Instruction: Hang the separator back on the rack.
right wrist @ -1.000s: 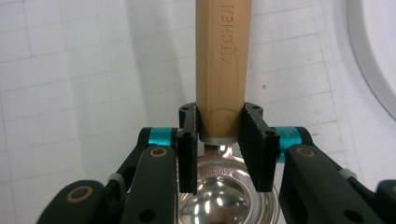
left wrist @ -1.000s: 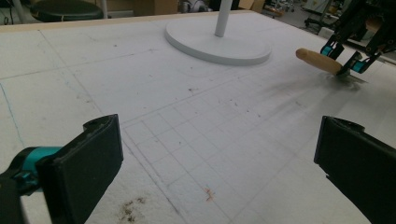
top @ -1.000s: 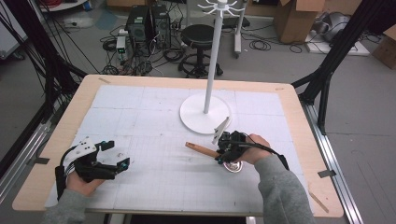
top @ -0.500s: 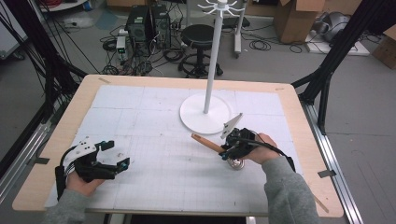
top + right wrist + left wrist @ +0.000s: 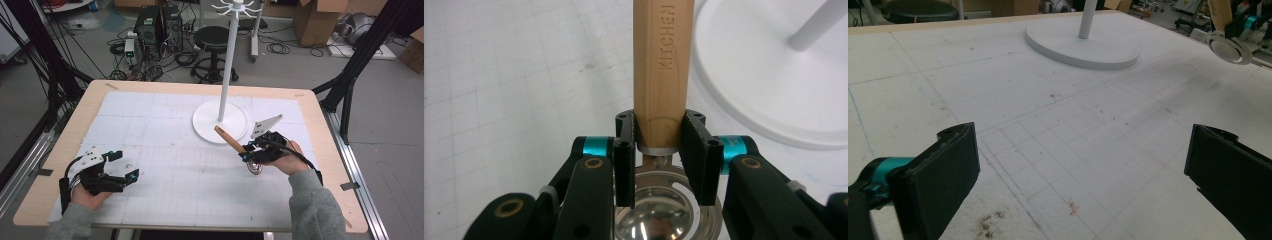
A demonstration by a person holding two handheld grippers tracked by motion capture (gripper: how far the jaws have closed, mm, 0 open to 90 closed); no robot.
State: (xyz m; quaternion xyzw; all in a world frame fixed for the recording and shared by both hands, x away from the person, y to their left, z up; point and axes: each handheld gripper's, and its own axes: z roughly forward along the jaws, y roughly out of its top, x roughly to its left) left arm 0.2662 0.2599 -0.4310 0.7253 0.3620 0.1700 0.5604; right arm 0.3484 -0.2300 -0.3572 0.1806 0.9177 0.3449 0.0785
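Carry step: right gripper [image 5: 659, 150] clamps wooden-handled steel ladle [image 5: 659, 65]; next, hang on white rack [image 5: 220, 122]; left gripper [image 5: 1078, 175] wide.

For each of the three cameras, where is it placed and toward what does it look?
High view: above the table edge, looking forward and down; both forearms, left tongs.
Left gripper view: on the left tongs, open, facing the white stand base.
Right gripper view: on the right tongs, looking along the wooden handle.
Shared: all show the stand base.

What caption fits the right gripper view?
Right gripper clamps the wooden handle of a metal utensil beside the white stand base.
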